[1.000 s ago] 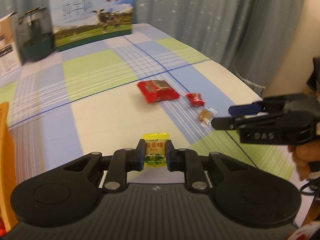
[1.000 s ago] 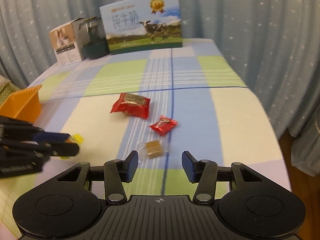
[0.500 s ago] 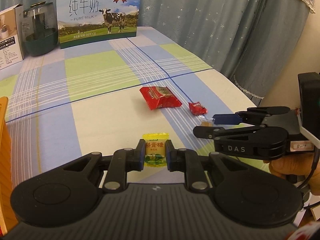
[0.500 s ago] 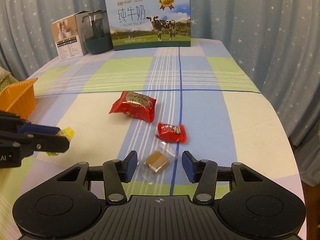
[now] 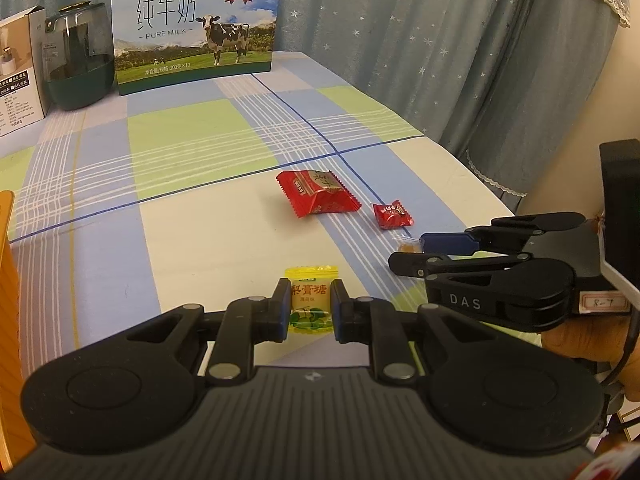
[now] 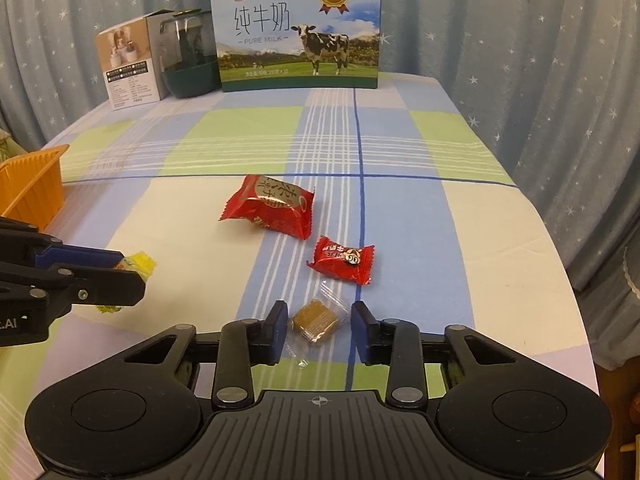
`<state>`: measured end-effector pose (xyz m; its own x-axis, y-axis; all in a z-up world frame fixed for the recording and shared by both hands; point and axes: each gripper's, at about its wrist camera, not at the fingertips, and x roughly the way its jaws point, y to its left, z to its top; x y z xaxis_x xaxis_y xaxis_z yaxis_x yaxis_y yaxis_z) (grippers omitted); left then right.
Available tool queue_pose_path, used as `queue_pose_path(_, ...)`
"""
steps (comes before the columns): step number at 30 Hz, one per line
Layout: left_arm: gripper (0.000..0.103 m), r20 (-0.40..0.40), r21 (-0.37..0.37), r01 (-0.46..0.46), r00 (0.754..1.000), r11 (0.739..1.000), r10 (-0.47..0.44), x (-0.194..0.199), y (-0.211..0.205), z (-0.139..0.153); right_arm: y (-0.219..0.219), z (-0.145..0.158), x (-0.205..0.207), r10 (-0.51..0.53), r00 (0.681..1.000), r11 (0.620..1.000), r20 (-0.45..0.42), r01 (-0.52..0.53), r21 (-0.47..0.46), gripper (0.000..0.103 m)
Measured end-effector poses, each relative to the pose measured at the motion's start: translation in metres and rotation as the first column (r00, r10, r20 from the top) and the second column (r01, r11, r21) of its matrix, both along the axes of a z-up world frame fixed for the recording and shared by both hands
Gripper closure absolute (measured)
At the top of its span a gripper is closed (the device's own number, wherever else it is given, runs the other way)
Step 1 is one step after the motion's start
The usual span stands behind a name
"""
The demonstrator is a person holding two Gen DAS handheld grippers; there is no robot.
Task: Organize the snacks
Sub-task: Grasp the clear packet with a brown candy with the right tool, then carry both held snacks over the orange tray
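Four snacks were in play. The yellow candy (image 5: 310, 304) sat clamped between the left gripper (image 5: 310, 306) fingers, held just above the checked tablecloth (image 5: 192, 148). The brown candy (image 6: 314, 321) in its clear wrapper lay on the cloth between the right gripper (image 6: 319, 325) fingers, jaws spread wide, neither pad touching it. Just beyond it sat the small red candy (image 6: 342, 261), and further out the large red packet (image 6: 272, 206), both untouched and clear of each other.

Step in hand, as I read it: left pick done, right pick set up but not closed. Next move probably calls for the right jaws to close squarely on the brown block rather than the loose wrapper tails, which look slippery and could let it squirt out. Then both loads likely go to the orange basket (image 6: 30, 184) at the left table edge.

Versus a second ago: the right gripper had advanced, so the brown candy went from ahead of the fingertips to fully between them. In the left view the right gripper had moved in closer and now covered most of the brown candy. The left grip on the yellow candy was unchanged.

Milk carton (image 6: 298, 36), dark jar (image 6: 188, 60) and white box (image 6: 130, 64) stood at the far edge, not involved.
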<state>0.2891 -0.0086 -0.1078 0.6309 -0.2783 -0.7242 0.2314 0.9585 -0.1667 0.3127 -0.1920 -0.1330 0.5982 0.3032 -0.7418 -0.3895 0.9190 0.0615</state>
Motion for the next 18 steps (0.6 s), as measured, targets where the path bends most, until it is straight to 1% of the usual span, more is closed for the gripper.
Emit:
queue_pose_path(5, 0.085, 0.001, -0.006, -0.006, 1.0, 1.0, 0.006, -0.001, 0.002, 0.0, -0.003, 0.009, -0.004, -0.028, 0.999, 0.999, 0.02, 0.028, 0.016, 0.07)
queue_pose_path(9, 0.085, 0.003, -0.017, -0.004, 1.0, 1.0, 0.004, -0.002, 0.002, 0.002, -0.006, 0.021, -0.009, -0.05, 0.998, 0.998, 0.034, 0.048, 0.051, 0.07)
queue_pose_path(14, 0.085, 0.022, -0.028, -0.007, 1.0, 1.0, 0.007, -0.007, 0.006, 0.01, -0.002, 0.038, -0.018, -0.056, 0.996, 0.996, 0.074, 0.051, 0.072, 0.07)
queue_pose_path(18, 0.085, 0.041, -0.035, -0.019, 0.999, 0.999, 0.021, -0.012, 0.011, 0.02, -0.001, 0.048, -0.026, -0.074, 0.994, 0.993, 0.084, 0.066, 0.094, 0.07)
